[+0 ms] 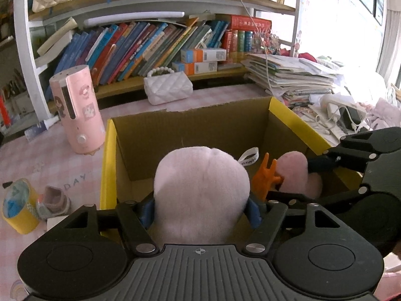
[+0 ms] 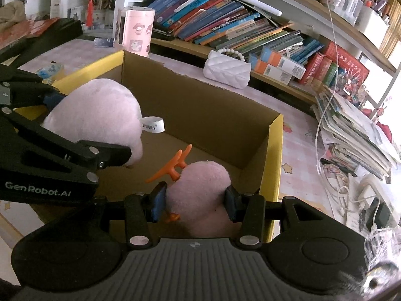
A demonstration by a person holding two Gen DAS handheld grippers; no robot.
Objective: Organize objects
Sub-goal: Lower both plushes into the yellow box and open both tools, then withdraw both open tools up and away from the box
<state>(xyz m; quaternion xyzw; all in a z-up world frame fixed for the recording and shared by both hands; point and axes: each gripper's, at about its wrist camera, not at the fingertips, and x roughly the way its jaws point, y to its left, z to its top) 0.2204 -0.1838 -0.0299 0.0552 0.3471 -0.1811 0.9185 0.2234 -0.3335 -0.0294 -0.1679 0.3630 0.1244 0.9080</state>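
Note:
An open cardboard box (image 1: 295, 118) with yellow outer sides stands on the pink checked desk, seen in both views (image 2: 273, 155). A pink plush toy (image 1: 200, 183) with orange feet (image 1: 265, 175) and a white tag (image 1: 248, 156) hangs over the box's inside. My left gripper (image 1: 200, 212) has its blue pads against both sides of the toy's large rounded part (image 2: 95, 110). My right gripper (image 2: 195, 203) is shut on the smaller pink part (image 2: 200, 183), beside the orange feet (image 2: 173, 168). Each gripper shows at the edge of the other's view.
A pink cylinder appliance (image 1: 77, 110) and a white quilted purse (image 1: 168, 87) stand behind the box. A yellow tape roll (image 1: 17, 205) and a small shoe (image 1: 54, 200) lie left of it. Stacked papers (image 1: 290, 75), a power strip with cables (image 1: 343, 107) and bookshelves crowd the right and back.

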